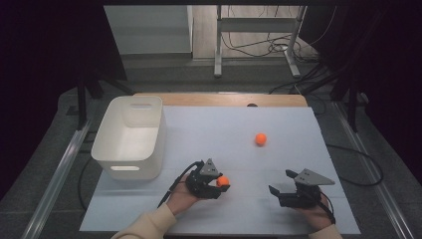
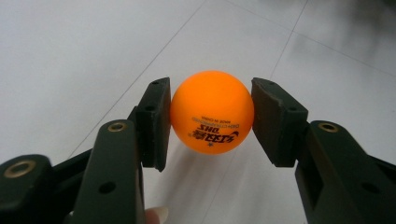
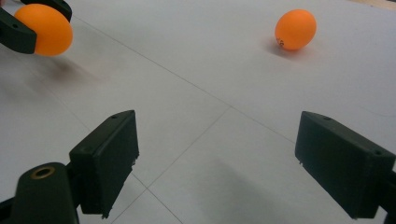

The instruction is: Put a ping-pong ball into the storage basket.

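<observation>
Two orange balls [image 1: 223, 181] [image 1: 261, 139], a white bin [image 1: 130, 137], black jaws, a pale grey table [image 1: 239, 134].

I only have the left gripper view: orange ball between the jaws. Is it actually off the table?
Observer: It looks so. In the right gripper view the held ball hangs over a blurred shadow on the white table.
Operator: Any other balls out there?
Observer: One more, a loose ball lying farther back on the table, to the right.
Operator: Where would I drop mine?
Observer: Probably the white bin at the table's left side; it looks empty.
Operator: Right gripper busy?
Observer: No. The right gripper is open with nothing between its jaws, low near the front edge.
</observation>
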